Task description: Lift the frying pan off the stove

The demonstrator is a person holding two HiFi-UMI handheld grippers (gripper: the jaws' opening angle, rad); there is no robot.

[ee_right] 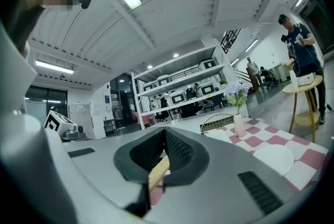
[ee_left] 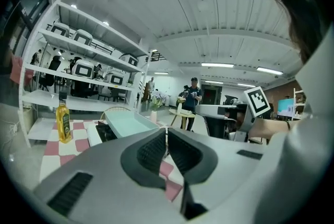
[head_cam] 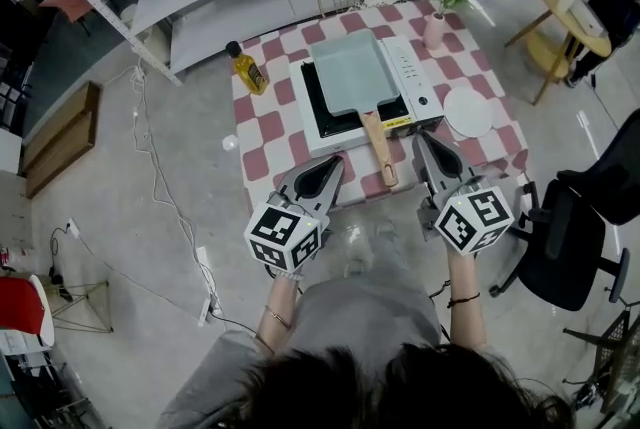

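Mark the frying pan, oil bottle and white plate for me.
frying pan [head_cam: 352,69], head view, the pan's inner floor.
oil bottle [head_cam: 250,73], head view, its yellow body.
white plate [head_cam: 468,112], head view, the plate's centre.

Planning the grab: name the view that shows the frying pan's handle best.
Head view: the whole wooden handle shows from above, pointing toward the table's near edge. The left gripper view shows only the frying pan's pale body; the right gripper view, a sliver of handle past its jaws.
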